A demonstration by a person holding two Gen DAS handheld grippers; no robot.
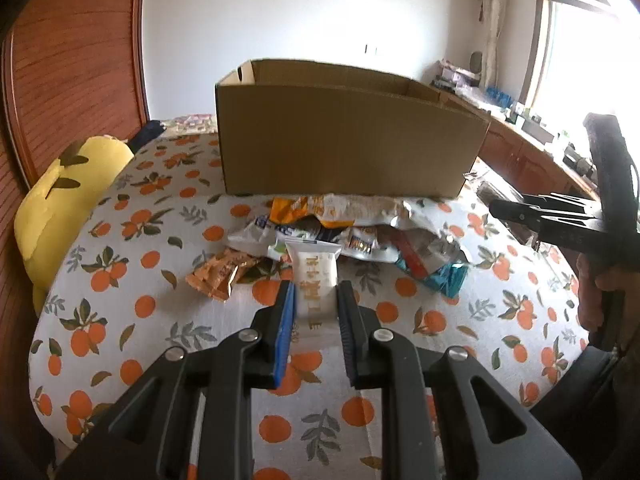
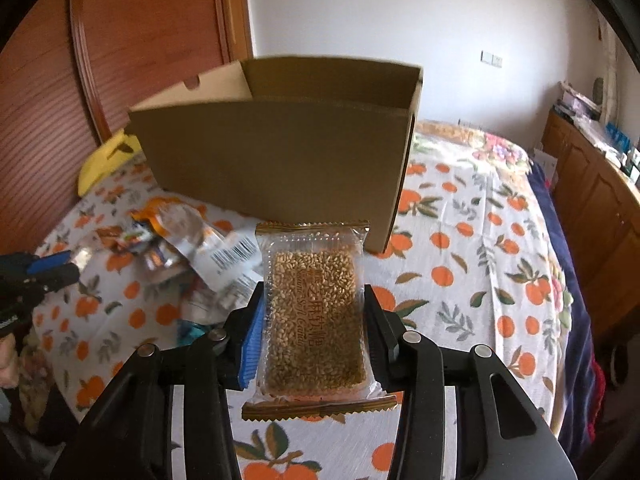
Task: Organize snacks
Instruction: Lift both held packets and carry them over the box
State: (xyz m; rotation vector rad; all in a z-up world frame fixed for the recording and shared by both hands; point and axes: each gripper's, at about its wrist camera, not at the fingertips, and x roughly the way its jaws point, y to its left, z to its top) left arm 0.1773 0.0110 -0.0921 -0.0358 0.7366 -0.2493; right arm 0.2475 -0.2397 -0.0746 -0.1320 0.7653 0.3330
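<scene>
My left gripper (image 1: 315,294) is shut on a white snack packet (image 1: 315,276) with gold lettering, held above the bed. My right gripper (image 2: 314,300) is shut on a clear sesame candy packet (image 2: 315,312) with gold ends, held upright in front of the box. An open cardboard box (image 1: 344,140) stands on the bed; it also shows in the right wrist view (image 2: 280,160). A pile of snack packets (image 1: 352,232) lies in front of the box, seen too in the right wrist view (image 2: 188,248). The right gripper shows at the right of the left wrist view (image 1: 496,208).
The bed has an orange-print sheet (image 1: 160,304). A yellow plush pillow (image 1: 64,204) lies at the left by a wooden headboard (image 1: 72,60). A wooden cabinet (image 2: 592,200) with clutter runs along the right wall under a window (image 1: 580,52).
</scene>
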